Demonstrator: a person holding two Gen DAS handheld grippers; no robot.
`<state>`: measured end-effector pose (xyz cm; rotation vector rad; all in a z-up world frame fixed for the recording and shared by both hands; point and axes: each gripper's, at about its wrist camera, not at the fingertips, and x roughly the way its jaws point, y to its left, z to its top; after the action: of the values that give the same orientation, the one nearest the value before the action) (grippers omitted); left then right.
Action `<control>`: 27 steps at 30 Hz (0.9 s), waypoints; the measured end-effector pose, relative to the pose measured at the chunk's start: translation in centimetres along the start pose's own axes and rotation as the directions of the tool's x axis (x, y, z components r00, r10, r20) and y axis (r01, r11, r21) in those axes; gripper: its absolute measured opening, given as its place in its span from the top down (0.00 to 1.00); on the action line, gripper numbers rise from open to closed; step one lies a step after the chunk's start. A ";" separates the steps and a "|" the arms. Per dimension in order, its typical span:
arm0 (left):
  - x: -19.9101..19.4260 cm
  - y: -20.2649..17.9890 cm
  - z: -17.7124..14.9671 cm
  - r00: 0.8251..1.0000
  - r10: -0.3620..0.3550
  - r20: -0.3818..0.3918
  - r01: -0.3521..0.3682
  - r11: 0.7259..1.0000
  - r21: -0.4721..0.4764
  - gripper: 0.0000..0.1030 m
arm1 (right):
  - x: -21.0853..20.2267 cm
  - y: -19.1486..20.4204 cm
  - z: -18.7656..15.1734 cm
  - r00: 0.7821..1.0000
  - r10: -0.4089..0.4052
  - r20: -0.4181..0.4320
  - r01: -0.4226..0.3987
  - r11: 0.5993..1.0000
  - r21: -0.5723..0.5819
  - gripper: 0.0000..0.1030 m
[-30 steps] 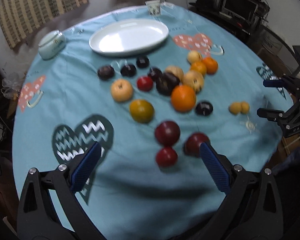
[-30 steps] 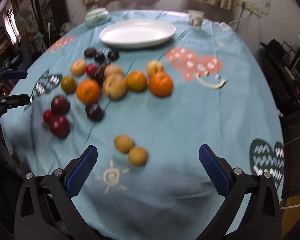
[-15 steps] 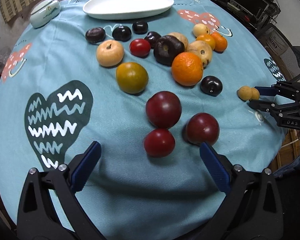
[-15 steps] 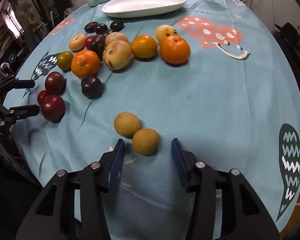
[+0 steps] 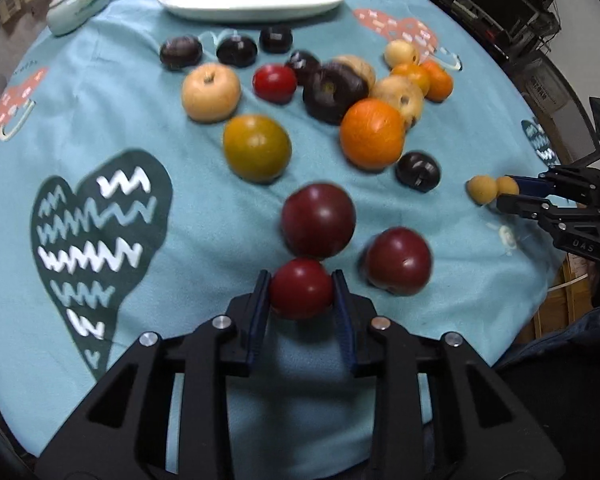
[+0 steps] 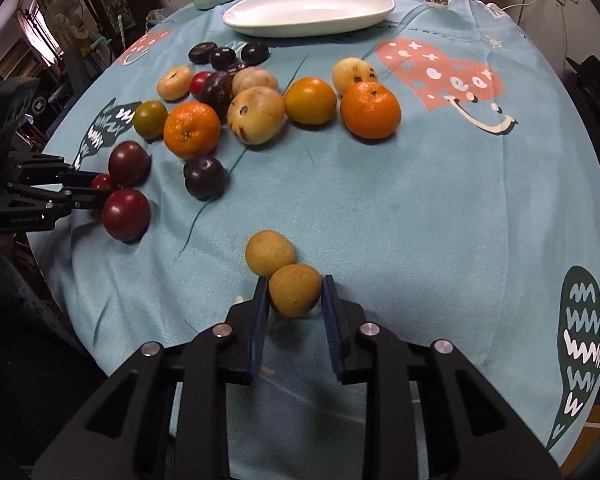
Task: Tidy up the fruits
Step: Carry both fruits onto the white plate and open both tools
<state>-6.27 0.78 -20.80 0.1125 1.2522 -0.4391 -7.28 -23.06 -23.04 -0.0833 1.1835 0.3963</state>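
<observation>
Claws both closed on a fruit, ready for lifting.

We judge the step as the pick-up: our left claw (image 5: 302, 289) grips a small red plum (image 5: 301, 288) at 6 o'clock in its view, touching a bigger dark red plum (image 5: 318, 220) at 12 o'clock of it. Our right claw (image 6: 295, 290) grips a tan round fruit (image 6: 295, 289), rough and matte, which touches its twin (image 6: 270, 253) at 11 o'clock. Both fruits seem still on the surface (image 6: 420, 208), covered by a soft teal cloth. Next we think to lift straight up, so the neighbours do not roll, and carry toward the glossy white oval plate (image 6: 308, 10) at 12 o'clock. The plums look smooth and shiny, maybe slippery.
</observation>
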 end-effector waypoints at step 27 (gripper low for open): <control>1.6 5.2 26.9 0.935 0.303 0.183 -0.270 0.945 -0.183 0.70 | 0.9 -3.4 29.2 0.949 0.056 0.311 -0.061 0.998 0.008 0.74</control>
<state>20.14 -3.47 -14.53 0.1119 1.0374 -0.0943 19.97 -18.13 -13.10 0.0290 0.8791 0.4341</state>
